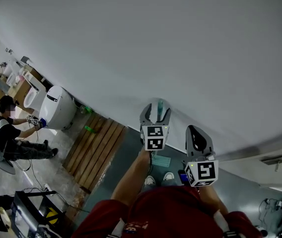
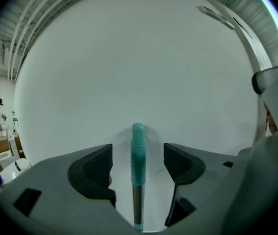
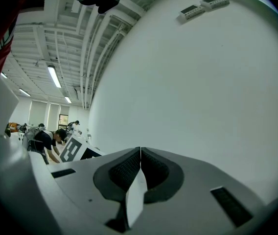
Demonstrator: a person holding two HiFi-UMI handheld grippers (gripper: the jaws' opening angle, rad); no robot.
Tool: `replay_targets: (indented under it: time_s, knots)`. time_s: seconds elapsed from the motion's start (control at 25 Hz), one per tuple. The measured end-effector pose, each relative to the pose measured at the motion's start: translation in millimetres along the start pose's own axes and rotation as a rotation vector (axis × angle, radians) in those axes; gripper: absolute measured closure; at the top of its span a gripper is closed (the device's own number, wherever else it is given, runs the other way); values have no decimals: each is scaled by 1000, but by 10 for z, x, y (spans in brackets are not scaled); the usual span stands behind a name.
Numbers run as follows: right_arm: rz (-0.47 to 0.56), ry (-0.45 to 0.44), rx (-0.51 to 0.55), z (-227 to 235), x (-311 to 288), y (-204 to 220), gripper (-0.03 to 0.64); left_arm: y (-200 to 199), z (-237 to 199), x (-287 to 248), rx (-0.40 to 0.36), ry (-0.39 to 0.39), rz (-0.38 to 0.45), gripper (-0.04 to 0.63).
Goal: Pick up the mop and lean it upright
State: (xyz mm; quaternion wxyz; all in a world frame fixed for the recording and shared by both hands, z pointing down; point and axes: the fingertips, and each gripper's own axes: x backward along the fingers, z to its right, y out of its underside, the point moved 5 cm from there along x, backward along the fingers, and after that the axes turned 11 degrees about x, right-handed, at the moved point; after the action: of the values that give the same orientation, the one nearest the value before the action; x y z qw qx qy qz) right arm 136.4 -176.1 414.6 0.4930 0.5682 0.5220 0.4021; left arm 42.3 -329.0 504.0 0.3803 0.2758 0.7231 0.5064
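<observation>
The mop's handle [image 2: 137, 155] stands upright against the white wall [image 2: 139, 67]; it has a teal grip at the top and a metal shaft below. In the left gripper view it rises between the two pads with a gap on each side, touching neither. In the head view the teal tip [image 1: 160, 108] shows between the fingers of my left gripper [image 1: 155, 112], which is open. A pale green flat pad [image 1: 161, 160] lies on the floor below, by my shoes. My right gripper [image 1: 198, 133] hangs just to the right, its pads [image 3: 129, 168] pressed together with nothing between them.
The white wall [image 1: 180, 43] fills the space straight ahead. To the left lie a slatted wooden platform [image 1: 96, 150] and a white rounded fixture [image 1: 59, 108], where a person [image 1: 9, 133] crouches. Equipment and cables stand on the floor at the lower left.
</observation>
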Motion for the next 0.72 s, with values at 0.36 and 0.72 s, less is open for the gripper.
replay_targets:
  time_s: [0.36, 0.72]
  knots:
    - [-8, 10, 2, 58, 47, 24, 597, 71, -62, -145, -13, 2, -19, 265]
    - [-18, 0, 6, 53, 18, 58, 597, 64, -75, -164, -29, 16, -15, 265]
